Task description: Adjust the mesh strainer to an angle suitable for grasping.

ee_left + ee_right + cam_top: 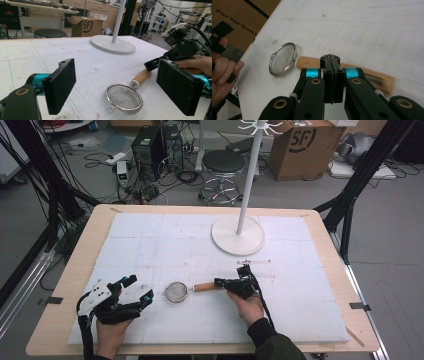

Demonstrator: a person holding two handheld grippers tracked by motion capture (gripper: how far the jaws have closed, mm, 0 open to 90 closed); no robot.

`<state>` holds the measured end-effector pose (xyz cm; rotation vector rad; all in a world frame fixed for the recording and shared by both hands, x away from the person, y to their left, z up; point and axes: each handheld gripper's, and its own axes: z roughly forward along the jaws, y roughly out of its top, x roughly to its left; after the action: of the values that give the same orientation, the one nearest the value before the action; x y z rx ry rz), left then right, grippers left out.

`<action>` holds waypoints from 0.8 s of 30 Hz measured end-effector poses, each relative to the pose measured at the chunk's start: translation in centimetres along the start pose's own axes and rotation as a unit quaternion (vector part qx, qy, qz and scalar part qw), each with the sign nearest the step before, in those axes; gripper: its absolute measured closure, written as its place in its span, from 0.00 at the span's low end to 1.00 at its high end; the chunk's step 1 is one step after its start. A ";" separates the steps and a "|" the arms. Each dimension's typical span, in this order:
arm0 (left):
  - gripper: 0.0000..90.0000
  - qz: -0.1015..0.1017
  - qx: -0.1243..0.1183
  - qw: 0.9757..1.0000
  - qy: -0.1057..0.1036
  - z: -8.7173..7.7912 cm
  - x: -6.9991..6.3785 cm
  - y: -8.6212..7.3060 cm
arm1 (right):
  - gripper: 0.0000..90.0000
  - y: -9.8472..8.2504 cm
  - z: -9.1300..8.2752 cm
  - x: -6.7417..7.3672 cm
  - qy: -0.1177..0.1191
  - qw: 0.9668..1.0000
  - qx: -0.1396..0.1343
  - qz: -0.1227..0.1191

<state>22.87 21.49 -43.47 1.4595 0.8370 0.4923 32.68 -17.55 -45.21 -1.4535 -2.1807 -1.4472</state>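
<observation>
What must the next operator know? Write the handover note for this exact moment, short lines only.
Left tool: open, jaws wide, aimed at the strainer, not touching it.
Right tool: jaws shut together, nothing between them, poised over the wooden handle; contact cannot be told.
Strainer: lying rim-up on the table, handle toward the right tool; white stand behind it.
Done: approach only, nothing grasped.
Left: probably open the right tool, grip the handle, lift.
</observation>
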 end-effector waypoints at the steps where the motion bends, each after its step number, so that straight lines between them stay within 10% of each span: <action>1: 0.18 0.001 0.000 1.000 0.001 0.0 0.0 0.0 | 1.00 -0.4 -1.0 -0.3 -0.003 1.000 -0.001 0.000; 24: 0.18 0.005 0.011 1.000 -0.003 0.6 -0.2 -0.2 | 1.00 0.1 -0.8 -3.0 -0.042 0.999 0.003 0.031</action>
<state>23.18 20.89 -43.64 1.4858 0.8328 0.4884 33.97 -20.07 -46.45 -1.5924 -2.1635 -1.3823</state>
